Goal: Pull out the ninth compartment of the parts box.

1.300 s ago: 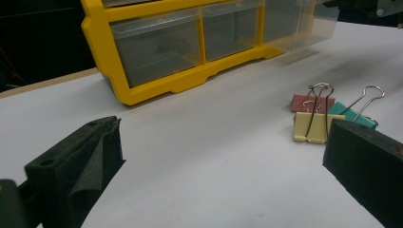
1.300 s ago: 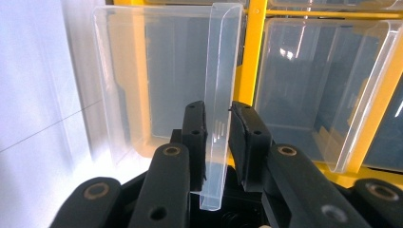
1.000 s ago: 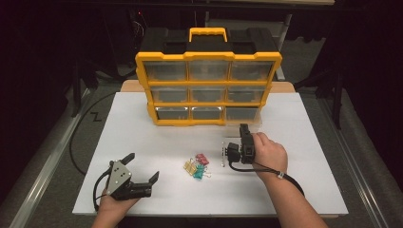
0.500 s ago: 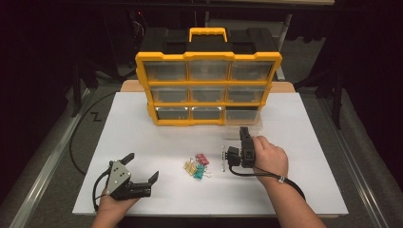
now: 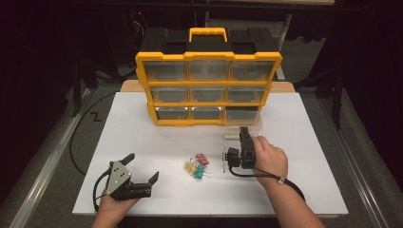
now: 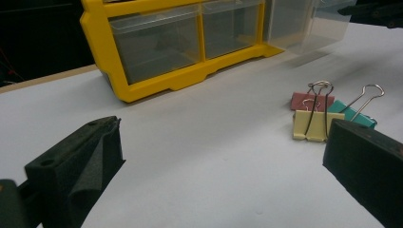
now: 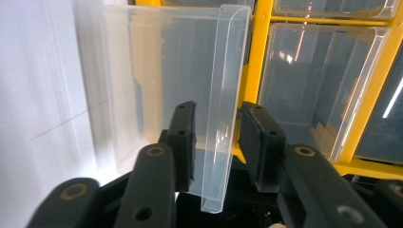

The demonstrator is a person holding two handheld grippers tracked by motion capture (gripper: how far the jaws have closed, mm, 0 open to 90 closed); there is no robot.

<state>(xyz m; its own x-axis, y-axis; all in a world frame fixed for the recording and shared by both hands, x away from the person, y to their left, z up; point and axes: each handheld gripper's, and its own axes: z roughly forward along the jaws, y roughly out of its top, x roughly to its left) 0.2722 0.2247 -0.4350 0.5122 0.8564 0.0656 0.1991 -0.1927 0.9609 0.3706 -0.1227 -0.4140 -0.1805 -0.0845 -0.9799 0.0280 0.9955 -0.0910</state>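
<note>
1. The right gripper [image 7: 216, 142] stands at the front lip of a clear drawer [image 7: 157, 85] pulled part-way out of the bottom right bay of the yellow organiser [image 5: 208, 57]; its jaws have just been opening, and in the right gripper view the lip [image 7: 223, 118] stands between the pads with a gap on each side, so the grip looks let go, not clamped.
2. The step in hand reads as finishing the pull on that drawer and freeing it; do it well by backing the right gripper [image 5: 243, 142] straight off along the lip's own line, so neither pad drags the thin plastic sideways or tips the drawer.
3. Widen the jaws a little more before withdrawing; the lip sits closer to the right-hand pad [image 7: 259, 142] in that view and could catch there.
4. The left gripper [image 5: 142, 178] rests low at the near left of the white table [image 5: 142, 133], jaws spread wide with nothing between them; its own view looks across the table at the binder clips [image 6: 323, 114].
5. The clips [image 5: 197, 167] lie in a small heap in the middle of the table, between the two hands and well apart from the drawer; they are probably the drawer's load.
6. Leave the drawer far enough out that a clip can drop in from above; whether it is so already I cannot tell.
</note>
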